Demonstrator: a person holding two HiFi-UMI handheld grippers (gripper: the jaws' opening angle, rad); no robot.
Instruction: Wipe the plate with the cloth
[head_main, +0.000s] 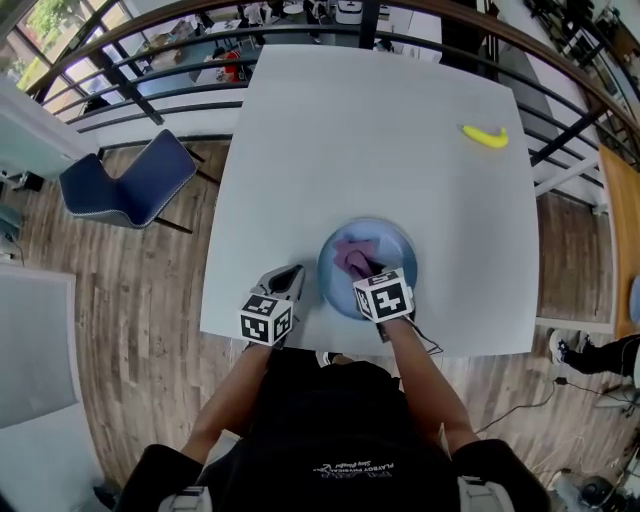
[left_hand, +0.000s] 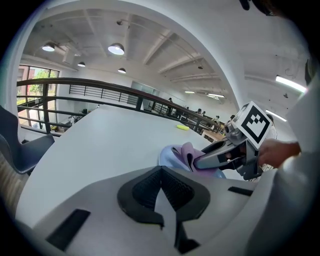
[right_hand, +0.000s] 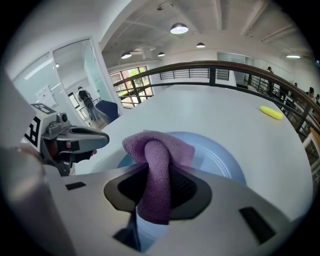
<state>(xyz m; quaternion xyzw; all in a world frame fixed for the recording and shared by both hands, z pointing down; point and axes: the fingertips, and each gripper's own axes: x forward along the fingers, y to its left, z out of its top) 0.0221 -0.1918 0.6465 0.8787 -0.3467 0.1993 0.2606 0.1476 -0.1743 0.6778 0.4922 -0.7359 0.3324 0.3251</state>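
Plate: a pale blue plate (head_main: 402, 240) stands flat on the white counter (head_main: 370, 130), close to the near edge.
Cloth: a purple cloth (right_hand: 159, 150) lies bunched inside the plate, toward its near-left part; one fold of it goes up between the jaws of the right gripper.
Right gripper: the right gripper (head_main: 364, 267) is over the near side of the plate; its jaws pinch the fold of the cloth, and the fold hangs down over the dark pads.
Left gripper: the left gripper (head_main: 292, 276) is just beside the plate, at its left, over the near edge of the counter; its jaws are pressed together with nothing between them; whether it touches the plate I cannot tell.
Far side: a yellow banana-shaped thing (head_main: 485, 136) lies well apart from the plate, near the far right corner of the counter.
Floor: a blue chair (head_main: 135, 185) stands on the wooden floor, at the left of the counter.
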